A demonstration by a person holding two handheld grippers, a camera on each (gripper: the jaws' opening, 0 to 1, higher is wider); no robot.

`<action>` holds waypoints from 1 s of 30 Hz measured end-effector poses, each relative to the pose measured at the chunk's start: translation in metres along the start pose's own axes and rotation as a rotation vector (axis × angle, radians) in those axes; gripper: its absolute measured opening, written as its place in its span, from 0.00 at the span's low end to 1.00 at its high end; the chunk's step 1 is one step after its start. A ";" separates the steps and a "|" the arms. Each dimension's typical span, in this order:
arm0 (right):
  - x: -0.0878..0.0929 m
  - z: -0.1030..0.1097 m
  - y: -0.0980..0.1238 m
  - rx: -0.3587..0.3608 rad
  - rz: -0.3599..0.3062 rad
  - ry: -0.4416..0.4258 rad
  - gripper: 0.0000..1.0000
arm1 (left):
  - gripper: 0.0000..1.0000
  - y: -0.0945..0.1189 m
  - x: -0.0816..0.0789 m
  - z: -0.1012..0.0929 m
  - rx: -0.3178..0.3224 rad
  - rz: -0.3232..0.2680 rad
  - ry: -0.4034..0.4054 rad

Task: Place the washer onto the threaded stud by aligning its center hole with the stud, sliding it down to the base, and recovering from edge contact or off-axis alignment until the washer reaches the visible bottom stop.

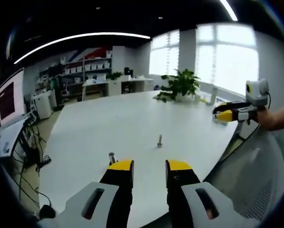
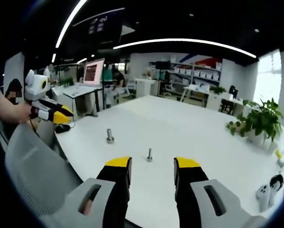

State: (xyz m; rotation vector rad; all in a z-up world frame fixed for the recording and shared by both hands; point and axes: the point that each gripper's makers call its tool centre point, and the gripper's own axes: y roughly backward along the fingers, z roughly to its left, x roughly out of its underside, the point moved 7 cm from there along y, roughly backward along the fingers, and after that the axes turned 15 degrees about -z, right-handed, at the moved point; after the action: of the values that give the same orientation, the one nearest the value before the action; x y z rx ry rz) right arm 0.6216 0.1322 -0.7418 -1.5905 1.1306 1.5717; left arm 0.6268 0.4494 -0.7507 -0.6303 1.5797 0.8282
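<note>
Two small metal pieces stand on the white table (image 2: 189, 118): a slim stud (image 2: 149, 155) near my right gripper (image 2: 152, 166), a stubbier one (image 2: 110, 136) farther left. Both my grippers, left (image 1: 149, 168) included, hover spread and empty, presumably lining up. I can't make out the washer.

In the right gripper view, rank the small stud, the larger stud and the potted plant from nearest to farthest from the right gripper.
Measured from the right gripper, jaws open:
1. Small stud, just ahead, between the jaws' line.
2. Larger stud, farther ahead, to the left on the table.
3. Potted plant, far right, by the table's edge.
</note>
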 end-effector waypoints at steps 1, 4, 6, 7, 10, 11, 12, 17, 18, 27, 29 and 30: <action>0.000 0.000 0.000 -0.001 0.002 0.000 0.37 | 0.25 0.000 0.000 0.000 -0.004 -0.003 0.003; 0.001 -0.002 -0.001 0.003 0.006 -0.005 0.37 | 0.24 0.000 -0.001 0.001 -0.005 -0.003 0.002; 0.001 -0.003 -0.001 0.008 0.005 -0.010 0.37 | 0.24 -0.001 0.000 0.001 -0.002 0.003 0.000; 0.000 -0.003 0.000 0.009 0.002 -0.007 0.37 | 0.24 -0.001 0.000 0.001 -0.002 0.002 0.002; 0.002 -0.003 0.000 0.011 0.009 -0.008 0.37 | 0.24 -0.001 0.000 0.001 -0.002 -0.001 0.005; 0.002 -0.004 0.000 0.012 0.011 -0.007 0.37 | 0.24 -0.001 0.000 0.001 -0.004 0.002 0.004; 0.003 -0.004 0.000 0.012 0.014 -0.006 0.37 | 0.24 -0.001 0.000 0.001 -0.005 0.004 0.004; 0.003 -0.006 -0.002 0.013 0.017 -0.006 0.37 | 0.24 -0.003 -0.001 0.001 0.005 0.005 0.010; 0.003 -0.006 -0.001 0.013 0.018 -0.005 0.37 | 0.24 -0.003 0.000 0.001 0.003 0.006 0.010; 0.003 -0.005 -0.001 0.016 0.017 -0.004 0.37 | 0.24 -0.003 0.001 0.000 0.006 0.015 0.008; 0.004 -0.005 0.000 0.018 0.021 -0.007 0.37 | 0.24 -0.002 0.002 0.000 0.006 0.020 0.005; 0.004 -0.005 0.000 0.017 0.022 -0.007 0.37 | 0.24 -0.002 0.002 0.000 0.006 0.020 0.004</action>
State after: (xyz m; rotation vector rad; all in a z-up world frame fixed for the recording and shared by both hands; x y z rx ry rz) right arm 0.6236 0.1276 -0.7451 -1.5656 1.1585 1.5757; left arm 0.6279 0.4482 -0.7533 -0.6134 1.5935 0.8370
